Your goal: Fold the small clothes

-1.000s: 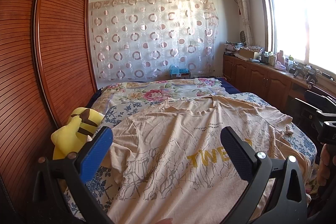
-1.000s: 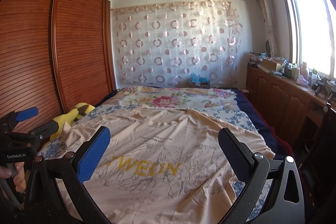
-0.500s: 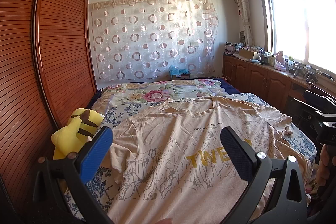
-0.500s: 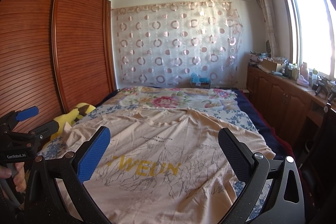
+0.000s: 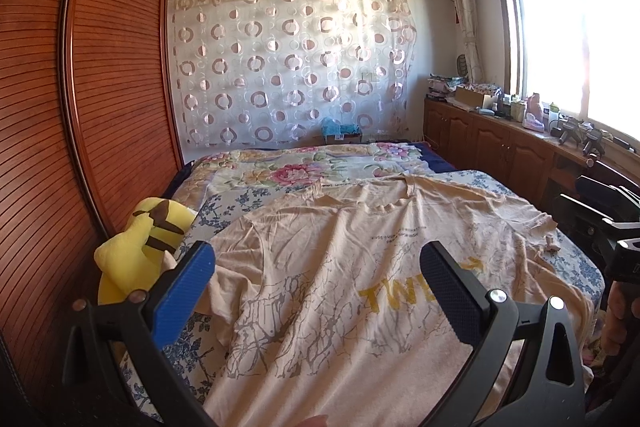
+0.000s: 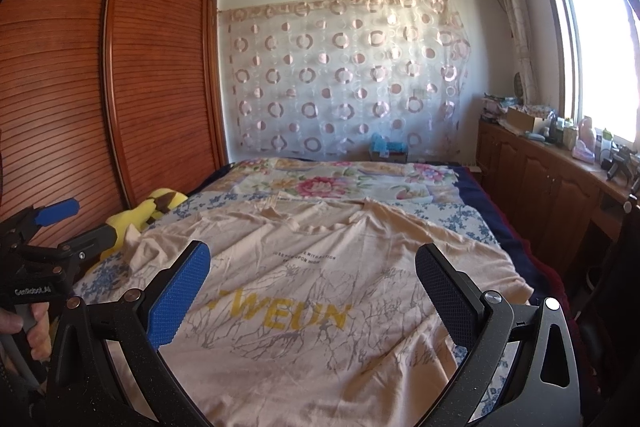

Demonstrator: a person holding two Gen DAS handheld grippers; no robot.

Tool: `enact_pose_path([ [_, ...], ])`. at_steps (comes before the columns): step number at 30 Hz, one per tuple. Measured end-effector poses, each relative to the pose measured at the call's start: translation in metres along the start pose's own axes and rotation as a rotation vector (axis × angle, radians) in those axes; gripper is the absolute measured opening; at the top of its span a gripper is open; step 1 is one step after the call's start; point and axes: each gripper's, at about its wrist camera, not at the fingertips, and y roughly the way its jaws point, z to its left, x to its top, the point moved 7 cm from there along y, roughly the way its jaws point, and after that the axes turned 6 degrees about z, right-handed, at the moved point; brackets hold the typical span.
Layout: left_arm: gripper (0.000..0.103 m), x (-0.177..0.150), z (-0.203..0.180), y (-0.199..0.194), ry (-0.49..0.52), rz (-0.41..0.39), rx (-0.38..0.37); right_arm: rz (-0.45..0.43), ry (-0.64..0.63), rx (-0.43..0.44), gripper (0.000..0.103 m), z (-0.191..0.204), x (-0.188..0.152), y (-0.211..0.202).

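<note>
A beige T-shirt [image 5: 340, 267] [image 6: 304, 279] with yellow letters and a grey crackle print lies spread face up on the bed, collar toward the far wall. My left gripper [image 5: 316, 287] hovers open above the shirt's near left part, nothing between its fingers. My right gripper [image 6: 312, 287] also stands open, above the shirt's near middle. In the right wrist view the left gripper [image 6: 48, 227] shows at the left edge, held in a hand. The right gripper's body [image 5: 616, 219] appears at the right edge of the left wrist view.
A yellow plush toy [image 5: 140, 247] [image 6: 148, 211] sits at the bed's left edge against the brown slatted wardrobe [image 5: 100, 107]. A floral blanket [image 6: 340, 183] covers the far half of the bed. A cluttered wooden cabinet [image 6: 552, 183] runs under the window on the right.
</note>
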Motion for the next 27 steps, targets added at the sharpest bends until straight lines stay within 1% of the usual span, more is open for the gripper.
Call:
enact_pose_path([
  [1,0.103,-0.001,0.005,0.003,-0.004,0.009,-0.002,0.014,-0.004,0.013,0.103,0.007,0.001,0.004],
  [7,0.103,-0.015,0.039,0.025,-0.035,0.072,0.009,0.063,-0.037,0.053,0.103,0.021,-0.008,0.026],
  [9,0.103,-0.021,0.048,0.033,-0.042,0.093,0.006,0.088,-0.045,0.072,0.103,0.017,-0.018,0.036],
  [16,0.103,-0.042,0.095,0.058,-0.068,0.167,0.054,0.177,-0.074,0.128,0.103,0.030,-0.041,0.065],
  [22,0.103,-0.057,0.131,0.082,-0.098,0.223,0.079,0.235,-0.084,0.145,0.103,0.037,-0.057,0.086],
  [25,0.103,-0.062,0.146,0.093,-0.132,0.255,0.044,0.256,-0.103,0.144,0.103,0.040,-0.064,0.096],
  [26,0.102,-0.063,0.150,0.097,-0.142,0.264,0.034,0.262,-0.107,0.146,0.103,0.040,-0.065,0.098],
  [27,0.098,-0.063,0.155,0.102,-0.149,0.274,0.026,0.267,-0.112,0.148,0.103,0.041,-0.067,0.101],
])
